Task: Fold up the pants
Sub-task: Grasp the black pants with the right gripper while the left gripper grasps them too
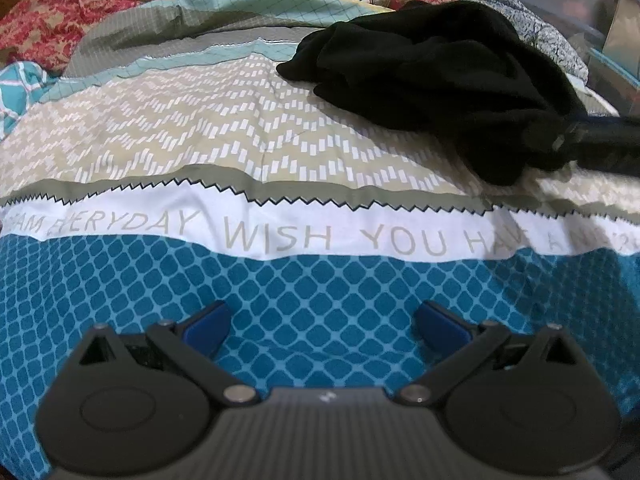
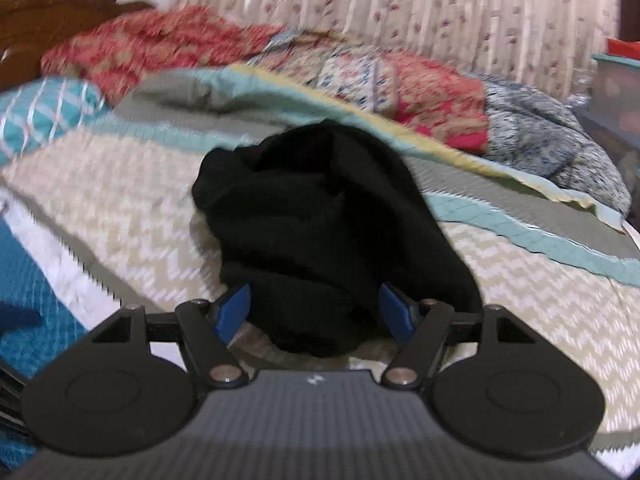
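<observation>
The right gripper (image 2: 316,312) clamps the bunched black pants (image 2: 320,216) on the bed (image 2: 540,300); lifting slowly should unfurl them, while left gripper (image 1: 320,326) waits open.

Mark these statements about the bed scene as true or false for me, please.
1. The black pants lie crumpled in a heap on the bedspread. True.
2. The left gripper holds the pants. False: it is open over bare blue-patterned bedspread, with nothing between its fingers.
3. Part of the pants sits between the fingers of the right gripper. True.
4. The pants are already folded flat. False: they are bunched up and wrinkled.
5. The bedspread carries printed words. True: "WISH YOU" is readable on a white band.
6. The pants are bright red. False: they are black; the red cloth is a quilt further back.
</observation>
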Tool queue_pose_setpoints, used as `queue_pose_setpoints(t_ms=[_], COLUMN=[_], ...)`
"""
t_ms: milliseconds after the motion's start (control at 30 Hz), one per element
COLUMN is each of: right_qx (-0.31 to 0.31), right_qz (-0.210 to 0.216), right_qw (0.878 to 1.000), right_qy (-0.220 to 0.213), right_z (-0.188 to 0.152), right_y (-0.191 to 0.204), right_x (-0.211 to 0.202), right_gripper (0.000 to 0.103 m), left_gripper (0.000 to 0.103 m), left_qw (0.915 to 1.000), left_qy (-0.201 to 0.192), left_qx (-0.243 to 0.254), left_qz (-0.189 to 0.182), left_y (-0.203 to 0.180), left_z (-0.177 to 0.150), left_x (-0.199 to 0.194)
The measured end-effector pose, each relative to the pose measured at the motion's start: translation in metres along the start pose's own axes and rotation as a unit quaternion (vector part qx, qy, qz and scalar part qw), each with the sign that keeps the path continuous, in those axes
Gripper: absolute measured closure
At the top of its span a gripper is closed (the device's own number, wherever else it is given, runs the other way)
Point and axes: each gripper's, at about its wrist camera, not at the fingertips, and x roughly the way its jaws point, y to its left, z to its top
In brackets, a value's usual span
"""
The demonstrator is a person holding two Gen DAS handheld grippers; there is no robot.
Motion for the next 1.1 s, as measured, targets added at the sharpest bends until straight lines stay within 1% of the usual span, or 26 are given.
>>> queue_pose_setpoints(t_ms=[33, 67, 100, 133, 167, 200, 233, 267, 333, 367, 433, 467, 500, 533, 567, 600, 633, 667, 700, 767, 800, 867, 933, 1000, 1067, 1100], right_qx=[-0.016, -0.035, -0.036, -0.020, 0.006, 0.050, 0.098, 0.147, 0.244, 0.284, 0.336, 0.349, 0.354, 0.354, 0.353, 0.343, 0.327, 0.314, 0.310, 0.320, 0.327, 0.340, 0.349, 0.336, 0.306, 0.294], right_qz=[-0.005, -0.014, -0.017, -0.009, 0.007, 0.033, 0.064, 0.101, 0.185, 0.228, 0.319, 0.359, 0.390, 0.400, 0.396, 0.382, 0.361, 0.340, 0.323, 0.309, 0.299, 0.265, 0.215, 0.156, 0.113, 0.104], right_qw=[1.000, 0.999, 0.999, 0.999, 0.999, 0.997, 0.991, 0.982, 0.949, 0.928, 0.884, 0.865, 0.850, 0.845, 0.848, 0.858, 0.873, 0.885, 0.892, 0.892, 0.892, 0.899, 0.910, 0.928, 0.944, 0.949], right_qy=[0.009, 0.027, 0.035, 0.036, 0.043, 0.053, 0.060, 0.067, 0.078, 0.077, 0.062, 0.045, 0.025, 0.007, -0.002, 0.001, 0.015, 0.040, 0.068, 0.086, 0.089, 0.077, 0.060, 0.048, 0.040, 0.039], right_z=[-0.001, -0.002, 0.000, 0.003, 0.007, 0.015, 0.022, 0.028, 0.042, 0.049, 0.067, 0.077, 0.088, 0.097, 0.103, 0.106, 0.106, 0.102, 0.093, 0.071, 0.059, 0.042, 0.032, 0.032, 0.041, 0.046], right_y=[0.005, 0.009, 0.010, 0.008, 0.003, -0.005, -0.013, -0.022, -0.035, -0.039, -0.038, -0.035, -0.030, -0.025, -0.019, -0.011, -0.002, 0.006, 0.012, 0.009, 0.005, -0.010, -0.028, -0.044, -0.047, -0.048], right_x=[0.005, 0.012, 0.016, 0.014, 0.011, 0.007, 0.003, -0.001, -0.008, -0.012, -0.023, -0.031, -0.038, -0.044, -0.047, -0.047, -0.043, -0.037, -0.032, -0.030, -0.032, -0.040, -0.047, -0.049, -0.047, -0.044], right_gripper=[0.076, 0.079, 0.080, 0.085, 0.088, 0.088, 0.089, 0.089, 0.090, 0.091, 0.092, 0.092, 0.092, 0.090, 0.084, 0.080, 0.061, 0.042, 0.041, 0.041, 0.041, 0.041, 0.041, 0.041, 0.040, 0.039], left_gripper=[0.004, 0.012, 0.016, 0.022, 0.023, 0.023, 0.024, 0.025, 0.025, 0.025, 0.025, 0.025, 0.025, 0.025, 0.025, 0.025, 0.025, 0.023, 0.022, 0.011, 0.009, 0.002, 0.000, 0.000, 0.000, 0.000], left_qw=[1.0000, 0.9999, 0.9998, 0.9996, 0.9992, 0.9985, 0.9976, 0.9969, 0.9946, 0.9931, 0.9894, 0.9874, 0.9857, 0.9846, 0.9838, 0.9834, 0.9833, 0.9834, 0.9836, 0.9836, 0.9834, 0.9841, 0.9867, 0.9881, 0.9868, 0.9857], left_qy=[0.000, -0.002, -0.007, -0.013, -0.021, -0.031, -0.041, -0.048, -0.067, -0.075, -0.090, -0.096, -0.099, -0.101, -0.101, -0.100, -0.099, -0.098, -0.098, -0.099, -0.101, -0.102, -0.098, -0.090, -0.077, -0.068], left_qx=[-0.002, -0.003, -0.004, -0.009, -0.017, -0.030, -0.043, -0.052, -0.075, -0.087, -0.112, -0.124, -0.135, -0.143, -0.148, -0.151, -0.153, -0.153, -0.151, -0.149, -0.148, -0.141, -0.126, -0.122, -0.139, -0.150], left_qz=[-0.005, -0.010, -0.016, -0.023, -0.030, -0.034, -0.034, -0.033, -0.027, -0.024, -0.021, -0.020, -0.017, -0.014, -0.010, -0.006, -0.006, -0.008, -0.011, -0.021, -0.026, -0.038, -0.032, -0.025, -0.032, -0.037], left_y=[0.002, 0.004, 0.008, 0.012, 0.018, 0.026, 0.034, 0.040, 0.055, 0.063, 0.079, 0.086, 0.092, 0.096, 0.099, 0.102, 0.103, 0.104, 0.104, 0.101, 0.100, 0.095, 0.088, 0.086, 0.088, 0.090], left_z=[0.001, 0.003, 0.004, 0.005, 0.006, 0.007, 0.007, 0.008, 0.008, 0.008, 0.007, 0.006, 0.005, 0.003, 0.001, 0.000, -0.001, -0.001, -0.001, -0.001, -0.002, 0.000, 0.006, 0.014, 0.021, 0.023], left_x=[-0.003, -0.006, -0.011, -0.016, -0.021, -0.027, -0.033, -0.037, -0.048, -0.054, -0.064, -0.068, -0.072, -0.074, -0.076, -0.077, -0.078, -0.078, -0.079, -0.081, -0.082, -0.080, -0.072, -0.060, -0.048, -0.042])
